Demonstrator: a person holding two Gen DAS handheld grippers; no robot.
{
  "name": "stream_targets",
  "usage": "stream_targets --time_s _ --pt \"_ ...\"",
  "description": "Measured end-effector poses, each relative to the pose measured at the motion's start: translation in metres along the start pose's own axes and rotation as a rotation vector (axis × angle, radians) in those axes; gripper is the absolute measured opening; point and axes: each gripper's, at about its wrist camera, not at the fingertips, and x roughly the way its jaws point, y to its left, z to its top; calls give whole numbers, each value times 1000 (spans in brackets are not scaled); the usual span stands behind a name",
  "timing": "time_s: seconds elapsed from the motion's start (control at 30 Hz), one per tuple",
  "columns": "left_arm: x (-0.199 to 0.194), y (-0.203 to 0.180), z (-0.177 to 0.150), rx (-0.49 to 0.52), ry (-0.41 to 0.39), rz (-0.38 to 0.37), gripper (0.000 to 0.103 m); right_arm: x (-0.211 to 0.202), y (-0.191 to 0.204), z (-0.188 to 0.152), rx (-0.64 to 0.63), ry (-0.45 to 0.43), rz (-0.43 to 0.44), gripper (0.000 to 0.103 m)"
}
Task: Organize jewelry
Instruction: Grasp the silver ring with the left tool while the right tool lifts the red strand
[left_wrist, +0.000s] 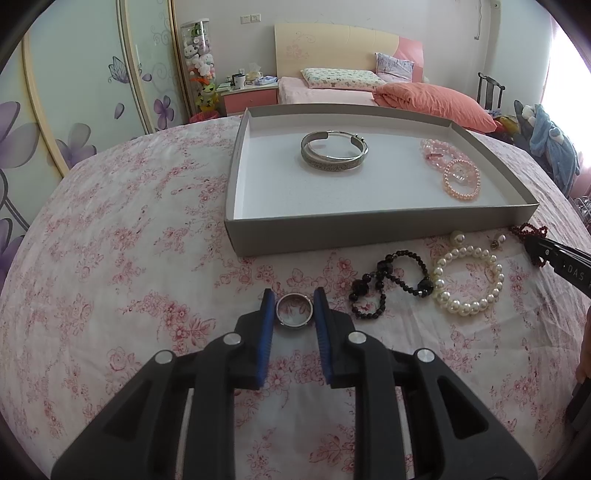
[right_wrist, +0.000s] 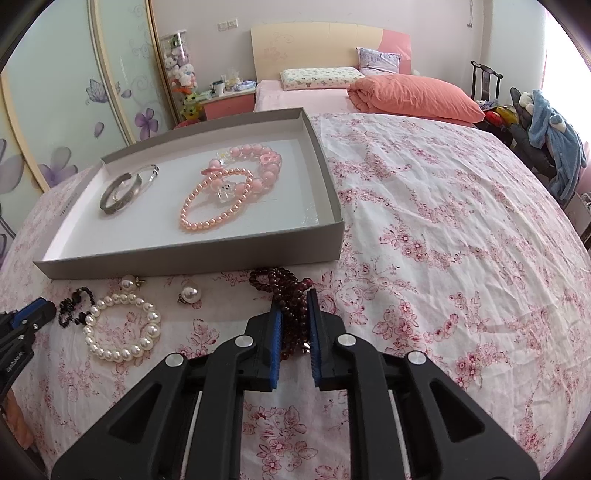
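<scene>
Ring (left_wrist: 294, 309): silver band, lying on the flowered sheet between the blue pads of the left gripper (left_wrist: 294, 297); jaws closed in on it, pads touching its sides.
Red beads (right_wrist: 291, 295): dark strand bunched on the sheet just in front of the box's near right corner; clamped between the pads of the right gripper (right_wrist: 294, 297), jaws nearly shut on the bunch.
Box (left_wrist: 369, 230): shallow grey tray with white inside, resting on the sheet beyond both grippers.
Box, left part: silver bangle (left_wrist: 334, 152), two overlapping hoops, lying flat, apart from the walls.
Box, right part: pink bracelet (left_wrist: 462, 181) of small beads, overlapping a bracelet of larger pink beads (right_wrist: 264, 166) behind it; clear charm (right_wrist: 224, 192) inside the small-bead loop.
Loose on sheet, in front of box: white pearl bracelet (left_wrist: 468, 280); black beads (left_wrist: 388, 288) touching its left side in the left view; two single pearl pieces (right_wrist: 190, 294) between the pearl bracelet and the box wall.
Sheet (right_wrist: 443, 240): white with pink flowers, wrinkled, bare to the right of the box.
Behind: bed with orange quilt (right_wrist: 417, 96), pillows, nightstand, wardrobe doors with purple flowers.
</scene>
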Motion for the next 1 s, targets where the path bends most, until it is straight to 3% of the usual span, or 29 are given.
stream_targets --time_s 0.23,0.73,1.0 --pt "-11 6 1 -27 -37 -10 22 -30 5 -4 8 -90 73 10" --pt "-77 -18 9 10 -305 23 22 -98 34 5 -38 -309 177 10" --pt "-95 -30 17 22 -383 45 22 -116 45 12 -72 -408 175 10"
